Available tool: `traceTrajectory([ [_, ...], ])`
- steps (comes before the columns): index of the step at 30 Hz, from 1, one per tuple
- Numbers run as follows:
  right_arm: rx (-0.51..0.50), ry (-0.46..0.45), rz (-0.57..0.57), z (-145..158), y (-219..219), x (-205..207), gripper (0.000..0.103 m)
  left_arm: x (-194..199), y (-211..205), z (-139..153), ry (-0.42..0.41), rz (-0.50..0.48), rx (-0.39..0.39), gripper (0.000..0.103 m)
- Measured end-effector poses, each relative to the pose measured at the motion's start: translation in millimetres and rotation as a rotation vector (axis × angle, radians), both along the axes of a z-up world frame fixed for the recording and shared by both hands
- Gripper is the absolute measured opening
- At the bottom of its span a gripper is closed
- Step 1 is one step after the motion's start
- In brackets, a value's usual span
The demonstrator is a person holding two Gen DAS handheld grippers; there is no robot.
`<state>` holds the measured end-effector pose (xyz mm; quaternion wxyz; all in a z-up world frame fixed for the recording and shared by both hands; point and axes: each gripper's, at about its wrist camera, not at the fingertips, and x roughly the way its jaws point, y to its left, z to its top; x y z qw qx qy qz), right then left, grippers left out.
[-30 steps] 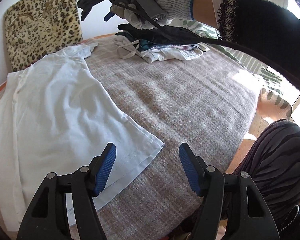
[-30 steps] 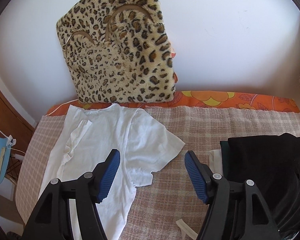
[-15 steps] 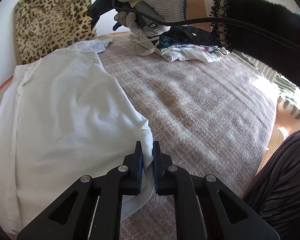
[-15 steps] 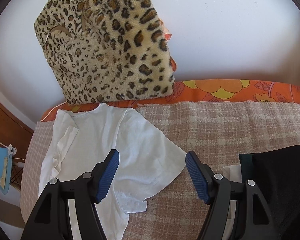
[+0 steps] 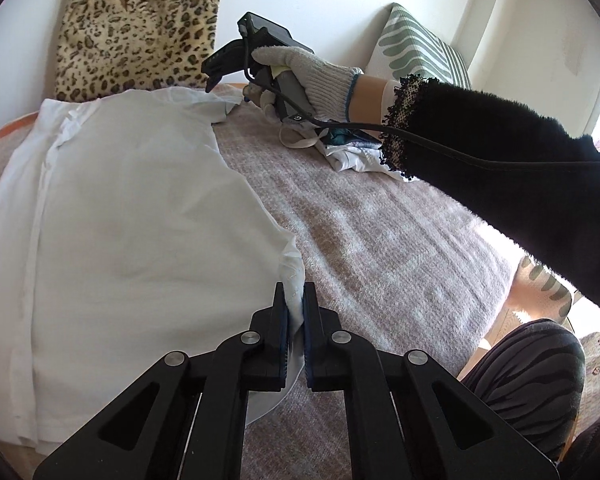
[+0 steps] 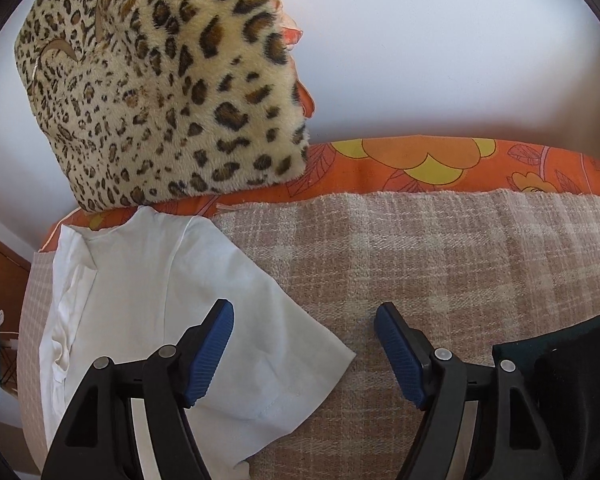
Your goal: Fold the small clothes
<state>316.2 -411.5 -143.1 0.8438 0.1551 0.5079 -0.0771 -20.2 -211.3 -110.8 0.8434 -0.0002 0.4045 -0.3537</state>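
The white t-shirt [image 5: 132, 216] lies spread on the left half of the checked blanket [image 5: 372, 240], collar end at the far side by the leopard-print cushion [image 5: 140, 28]. The left gripper [image 5: 295, 300] is pinched tight on the near hem corner, with a bit of fabric bunched up between the pads. The right gripper [image 6: 304, 344] hangs over the far sleeve [image 6: 260, 344], its jaws wide and opening a touch more, nothing between them; one pad sits above the sleeve, the other above bare blanket.

If it were me doing this fold: bring the right one down so the pads straddle the sleeve edge or shoulder seam, not just blanket, and grab one clean layer. Then lift both ends together and keep that side edge taut so it carries over to the left as a straight line. Stay clear of the dark clothes pile [image 6: 560, 380] to the right so nothing snags.
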Motion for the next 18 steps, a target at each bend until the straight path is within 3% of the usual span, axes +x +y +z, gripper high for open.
traceTrajectory([
  [5, -0.035, -0.005, 0.039, -5.5, 10.4, 2.3, 0.073, 2.9, 4.6, -2.0, 0.022, 0.004, -0.028, 0.004],
  [7, -0.071, -0.001, 0.064, -6.3, 18.8, 4.8, 0.06, 3.2, 6.3, -1.6, 0.021, 0.004, -0.038, 0.004],
  [9, -0.107, 0.007, 0.083, -7.1, 26.0, 6.8, 0.03, 4.5, 8.9, -1.1, 0.021, 0.01, -0.054, 0.004],
  [10, -0.12, 0.009, 0.084, -6.7, 28.1, 7.3, 0.024, 4.9, 10.3, -1.0, 0.022, 0.013, -0.061, 0.004],
  [11, -0.113, 0.011, 0.088, -6.1, 28.9, 7.8, 0.007, 4.7, 12.5, -0.6, 0.023, 0.018, -0.072, 0.004],
  [12, -0.097, 0.012, 0.084, -4.6, 29.7, 8.3, 0.002, 4.7, 15.1, -0.4, 0.024, 0.023, -0.082, 0.004],
  [18, -0.103, -0.029, 0.07, 25.3, 34.3, 14.2, 0.0, 3.8, 29.7, -3.2, 0.041, 0.048, -0.127, 0.004],
])
